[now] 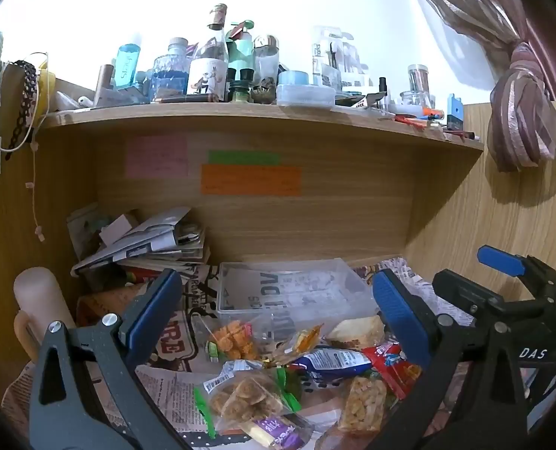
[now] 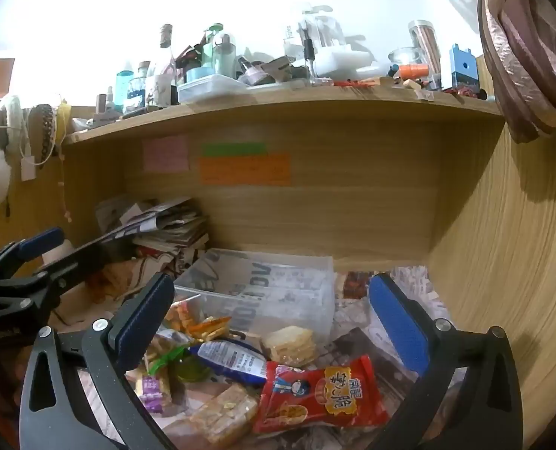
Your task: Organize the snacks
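Both grippers hover above a heap of snack packets on a desk (image 1: 173, 386) covered with printed newspaper, and both have their fingers spread wide and released, holding nothing. In the left wrist view the left gripper (image 1: 278, 315) frames the pile: a clear bag of orange crackers (image 1: 234, 337) lies nearest the clear plastic box (image 1: 289, 285), which stands empty at the back of the desk, just behind the snacks. A blue-and-white packet (image 1: 330, 363) lies in the middle, a bag of brown cookies (image 1: 244, 399) with green edging sits in front of it, and a purple-labelled bar (image 1: 278, 429) lies at the bottom edge. A nut brittle bar (image 1: 364, 403) rests to the right, beside the red packet (image 1: 390, 367). The right gripper (image 1: 502, 281) shows at that view's right edge, level with the box. In the right wrist view the right gripper (image 2: 274, 318) hangs over the red packet (image 2: 319, 393), which lies flat at the front with yellow Chinese characters facing up. A pale wafer packet (image 2: 289, 345) sits just behind it, touching the box (image 2: 263, 288). A stack of papers (image 2: 165, 228) leans in the left corner under the shelf (image 2: 278, 108), which is crowded with bottles, and coloured sticky notes (image 2: 244, 168) are stuck on the back panel.
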Tool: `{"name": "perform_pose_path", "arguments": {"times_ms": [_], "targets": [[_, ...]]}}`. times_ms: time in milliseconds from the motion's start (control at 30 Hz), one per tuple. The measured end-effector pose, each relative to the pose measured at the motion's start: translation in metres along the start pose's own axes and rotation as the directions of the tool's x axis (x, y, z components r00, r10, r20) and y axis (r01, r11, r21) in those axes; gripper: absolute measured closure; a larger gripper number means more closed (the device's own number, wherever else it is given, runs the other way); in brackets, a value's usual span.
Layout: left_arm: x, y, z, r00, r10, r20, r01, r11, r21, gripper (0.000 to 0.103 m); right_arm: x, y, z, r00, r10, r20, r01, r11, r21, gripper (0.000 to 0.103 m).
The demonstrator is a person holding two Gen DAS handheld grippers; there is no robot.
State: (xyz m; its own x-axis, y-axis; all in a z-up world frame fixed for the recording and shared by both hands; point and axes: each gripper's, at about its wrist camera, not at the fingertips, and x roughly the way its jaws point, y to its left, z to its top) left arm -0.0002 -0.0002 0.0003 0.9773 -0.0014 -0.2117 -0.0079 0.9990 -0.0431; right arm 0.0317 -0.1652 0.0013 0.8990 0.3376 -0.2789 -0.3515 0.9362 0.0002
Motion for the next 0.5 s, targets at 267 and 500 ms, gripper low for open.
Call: {"name": "perform_pose_path", "arguments": {"times_ms": [267,500], "targets": [[0.0018,0.0074,-0.001,1.0,-0.013,-0.013,0.012,1.0,-0.027,0.0,-0.0037,0.0023,0.0012,1.0,0.006,0.012,-0.006,1.0,-0.009,0.0],[0.0003,0.0036,-0.0001,1.0,-0.004,-0.008,0.004,1.0,-0.023,0.0,-0.0035,0.0026,0.0004,1.0,0.008,0.01,-0.008,1.0,-0.01,0.0]]}}
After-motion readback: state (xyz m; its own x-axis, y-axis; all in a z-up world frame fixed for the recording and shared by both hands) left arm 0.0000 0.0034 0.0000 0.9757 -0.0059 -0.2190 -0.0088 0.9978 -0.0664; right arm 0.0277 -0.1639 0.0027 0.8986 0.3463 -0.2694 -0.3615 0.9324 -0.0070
